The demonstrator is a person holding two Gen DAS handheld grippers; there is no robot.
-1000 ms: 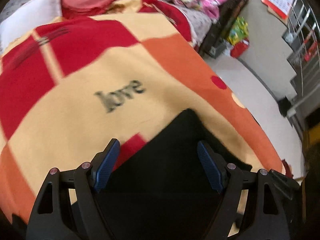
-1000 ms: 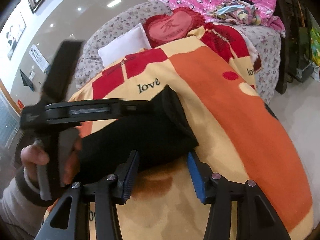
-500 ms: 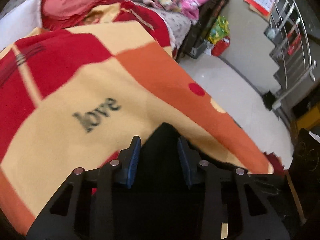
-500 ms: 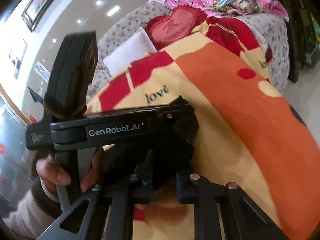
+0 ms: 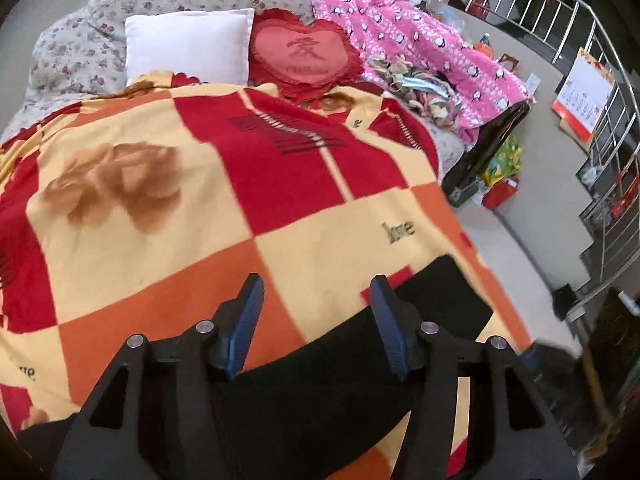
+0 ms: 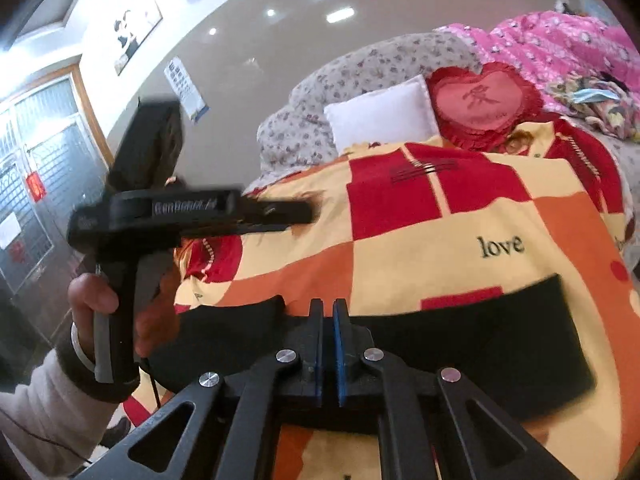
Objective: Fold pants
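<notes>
Black pants (image 6: 472,344) are being kept flat on checked blanket (image 5: 168,240) near bed's foot edge, folded into band. Left tongs (image 5: 316,320) are being held wide apart, nothing between pads, above blanket just beside pants. Right tongs (image 6: 328,344) are being held nearly closed over pants; cloth between pads cannot be told. White pillow (image 5: 188,44) and heart cushion (image 5: 304,52) are being propped at bed head.
</notes>
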